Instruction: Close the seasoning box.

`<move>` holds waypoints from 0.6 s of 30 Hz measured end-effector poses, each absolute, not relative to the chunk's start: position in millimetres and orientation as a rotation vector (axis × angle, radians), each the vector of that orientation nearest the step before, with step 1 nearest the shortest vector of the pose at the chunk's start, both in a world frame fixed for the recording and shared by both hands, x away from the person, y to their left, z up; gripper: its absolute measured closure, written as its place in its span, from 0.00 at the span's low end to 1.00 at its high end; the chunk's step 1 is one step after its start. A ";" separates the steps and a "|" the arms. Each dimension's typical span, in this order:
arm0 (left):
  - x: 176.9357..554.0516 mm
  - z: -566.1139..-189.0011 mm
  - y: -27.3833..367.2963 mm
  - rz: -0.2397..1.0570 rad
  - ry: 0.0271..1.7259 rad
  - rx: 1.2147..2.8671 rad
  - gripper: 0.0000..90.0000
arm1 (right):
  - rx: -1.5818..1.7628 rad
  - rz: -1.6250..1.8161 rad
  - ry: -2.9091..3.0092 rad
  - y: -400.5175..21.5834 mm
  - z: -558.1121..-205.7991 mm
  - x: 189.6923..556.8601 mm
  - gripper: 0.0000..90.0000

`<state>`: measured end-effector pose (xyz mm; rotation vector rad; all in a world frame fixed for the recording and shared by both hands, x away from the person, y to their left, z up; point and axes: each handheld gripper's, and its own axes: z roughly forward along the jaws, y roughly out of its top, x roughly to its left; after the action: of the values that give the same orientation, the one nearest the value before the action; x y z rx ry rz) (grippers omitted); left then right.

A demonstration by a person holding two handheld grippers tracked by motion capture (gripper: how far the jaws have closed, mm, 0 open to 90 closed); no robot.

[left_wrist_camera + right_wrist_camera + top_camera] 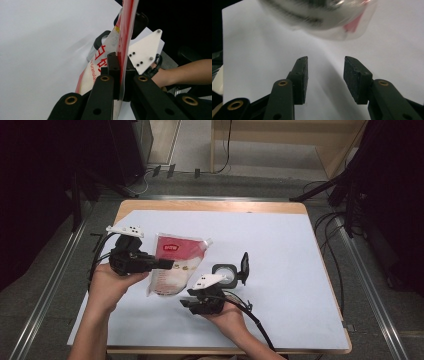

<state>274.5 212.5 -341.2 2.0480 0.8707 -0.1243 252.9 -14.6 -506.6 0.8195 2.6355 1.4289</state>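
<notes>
Left gripper [167,264] pinches the red-and-white pouch [175,265] by its edge, holding it tilted up at the table's near left, steady for handling. Right gripper [325,75], jaws spread and empty, hovers near the open jar [226,272].

The pouch [175,265] is a soft white bag with a red band and white lettering across its top and a small corner spout at the upper right. It stands tilted on the white table sheet, left of centre. Seen edge-on in the left gripper view, the pouch [125,37] rises upright and thin. The jar [225,272] is a small clear glass one with a hinged black lid open and upright; it stands just right of the pouch.
</notes>
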 end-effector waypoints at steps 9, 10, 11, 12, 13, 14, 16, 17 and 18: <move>263.7 -330.7 206.0 -0.184 0.842 2.025 1.00 | 0.852 1.449 2.554 -13.4 -511.1 254.3 0.63; 262.9 -329.6 205.9 -0.190 0.838 2.018 1.00 | 0.846 1.450 2.548 -13.5 -511.9 253.8 0.63; 262.1 -328.4 205.8 -0.205 0.835 2.013 1.00 | 0.849 1.453 2.539 -13.2 -512.7 253.1 0.63; 261.6 -327.9 205.6 -0.212 0.835 2.009 1.00 | 0.847 1.460 2.526 -13.6 -513.3 252.7 0.63; 262.2 -328.0 205.8 -0.229 0.831 2.007 1.00 | 0.847 1.475 2.510 -14.3 -513.7 252.0 0.63; 261.9 -328.5 205.2 -0.237 0.846 1.999 1.00 | 0.848 1.496 2.493 -14.8 -513.5 251.0 0.63; 263.9 -331.6 204.6 -0.235 0.863 2.006 1.00 | 0.830 1.526 2.469 -15.5 -511.6 249.1 0.63; 264.3 -333.5 203.6 -0.255 0.881 1.997 1.00 | 0.818 1.549 2.457 -15.7 -510.0 247.7 0.63; 265.9 -335.5 203.6 -0.241 0.891 1.999 1.00 | 0.798 1.557 2.447 -15.4 -508.6 246.2 0.64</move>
<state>265.9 203.6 -335.5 1.9992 0.8905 -0.2413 246.2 -15.4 -508.6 0.7977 2.4471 1.5567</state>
